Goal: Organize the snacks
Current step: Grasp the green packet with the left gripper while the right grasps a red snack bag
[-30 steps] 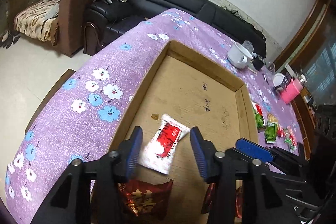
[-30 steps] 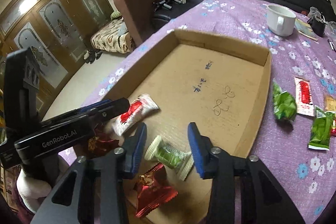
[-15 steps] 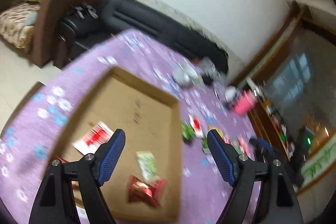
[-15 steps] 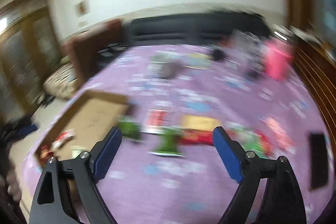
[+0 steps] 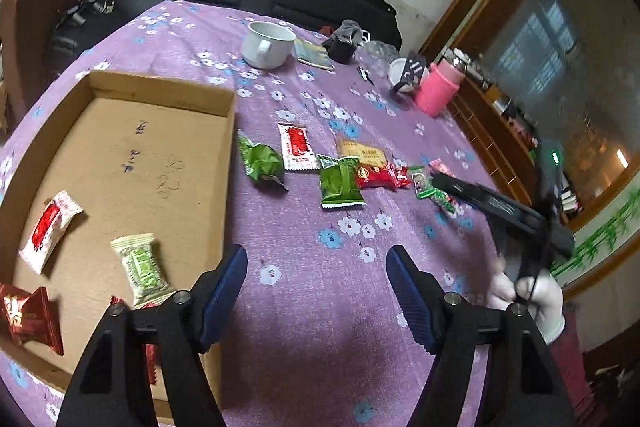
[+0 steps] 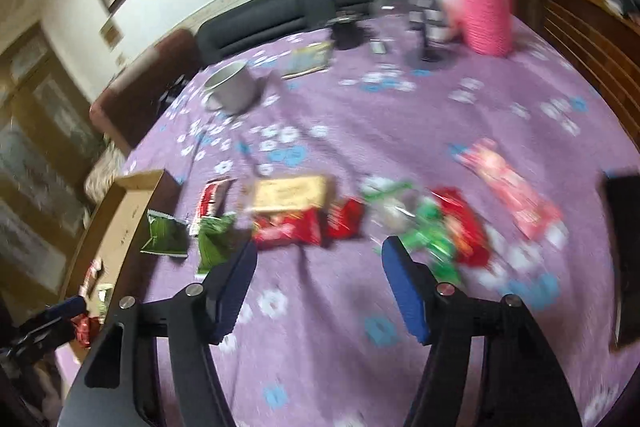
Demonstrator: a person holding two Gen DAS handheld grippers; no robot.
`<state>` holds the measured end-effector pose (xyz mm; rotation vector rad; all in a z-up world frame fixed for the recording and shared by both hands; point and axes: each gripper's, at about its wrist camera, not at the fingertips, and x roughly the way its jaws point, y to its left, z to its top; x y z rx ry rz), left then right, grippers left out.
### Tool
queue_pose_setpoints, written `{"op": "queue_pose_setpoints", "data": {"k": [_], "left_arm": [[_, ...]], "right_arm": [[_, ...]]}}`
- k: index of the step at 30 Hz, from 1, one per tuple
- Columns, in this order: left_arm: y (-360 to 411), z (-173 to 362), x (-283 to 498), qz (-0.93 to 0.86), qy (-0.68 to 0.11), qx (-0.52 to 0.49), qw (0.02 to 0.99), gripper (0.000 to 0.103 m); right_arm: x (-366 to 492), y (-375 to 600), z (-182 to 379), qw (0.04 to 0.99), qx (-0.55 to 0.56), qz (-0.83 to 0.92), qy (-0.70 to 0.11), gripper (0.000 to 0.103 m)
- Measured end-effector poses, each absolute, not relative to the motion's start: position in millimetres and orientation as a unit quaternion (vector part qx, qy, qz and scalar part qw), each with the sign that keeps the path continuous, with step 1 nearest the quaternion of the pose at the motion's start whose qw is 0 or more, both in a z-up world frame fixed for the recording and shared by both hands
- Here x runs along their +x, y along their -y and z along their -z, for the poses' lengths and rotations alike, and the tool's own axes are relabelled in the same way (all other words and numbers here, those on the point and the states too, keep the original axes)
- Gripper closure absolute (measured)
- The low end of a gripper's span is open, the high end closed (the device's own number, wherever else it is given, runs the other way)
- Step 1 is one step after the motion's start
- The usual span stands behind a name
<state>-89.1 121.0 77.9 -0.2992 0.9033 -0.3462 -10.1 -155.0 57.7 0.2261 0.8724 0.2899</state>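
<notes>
Snack sort — shallow box at left, loose packets to its right.

Cardboard box (image 5: 120, 155), flat and open-topped, holds four crinkly packets: one white-and-red (image 5: 48, 231), one pale green (image 5: 140, 267), two red foil (image 5: 28, 315). Left tongs (image 5: 316, 283) gape wide over the purple floral surface (image 5: 320, 307), holding nothing. Outside the box: two green packets (image 5: 260, 161), one white-red sachet (image 5: 296, 147), more beyond. Right tongs (image 6: 316, 267) — wide apart too, empty, view blurred.
</notes>
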Motion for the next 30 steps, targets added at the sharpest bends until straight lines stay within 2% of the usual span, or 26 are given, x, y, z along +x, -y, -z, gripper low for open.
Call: {"op": "queue_pose_setpoints", "data": {"k": [5,6,7,8,9,14,15,18,23,25,30], "left_arm": [[-113.9,-75.3,-81.7,0.153,-0.441,-0.130,0.875,0.027],[-114.4,-74.0,-80.3,0.150,-0.443,-0.129,0.875,0.027],[-114.5,-72.9,-78.1,0.147,-0.445,-0.129,0.874,0.027],[-114.1,-71.7,-76.6,0.145,-0.445,-0.129,0.874,0.027],[-114.8,-71.5,-76.3,0.143,-0.446,-0.128,0.874,0.027],[-111.5,-72.4,-72.3,0.143,-0.440,-0.115,0.879,0.027],[-109.3,-72.2,-70.7,0.148,-0.439,-0.113,0.879,0.027],[-101.7,-69.2,-65.8,0.151,-0.441,-0.107,0.878,0.027],[-91.1,-64.3,-60.0,0.148,-0.451,-0.097,0.875,0.027],[-87.7,-64.6,-57.7,0.146,-0.453,-0.092,0.875,0.027],[-68.6,-60.9,-40.5,0.147,-0.460,-0.071,0.873,0.027]], "right_arm": [[28.0,112.0,-44.7,0.894,0.041,-0.136,-0.425,0.038],[31.4,109.9,-41.2,0.893,0.035,-0.134,-0.428,0.043],[38.1,106.5,-35.4,0.888,0.031,-0.138,-0.438,0.060],[44.6,107.0,-28.7,0.879,0.036,-0.147,-0.452,0.066],[45.8,108.8,-25.2,0.871,0.049,-0.155,-0.464,0.067],[22.0,128.4,-23.5,0.816,0.114,-0.209,-0.527,0.067],[16.1,130.5,-26.4,0.821,0.109,-0.212,-0.519,0.067],[1.9,123.8,-38.2,0.857,0.050,-0.205,-0.471,0.053],[0.6,93.9,-25.2,0.868,-0.023,-0.195,-0.456,0.053],[3.8,89.7,-17.8,0.869,-0.029,-0.191,-0.456,0.084],[-12.4,112.6,-23.1,0.879,0.013,-0.167,-0.446,0.085]]}}
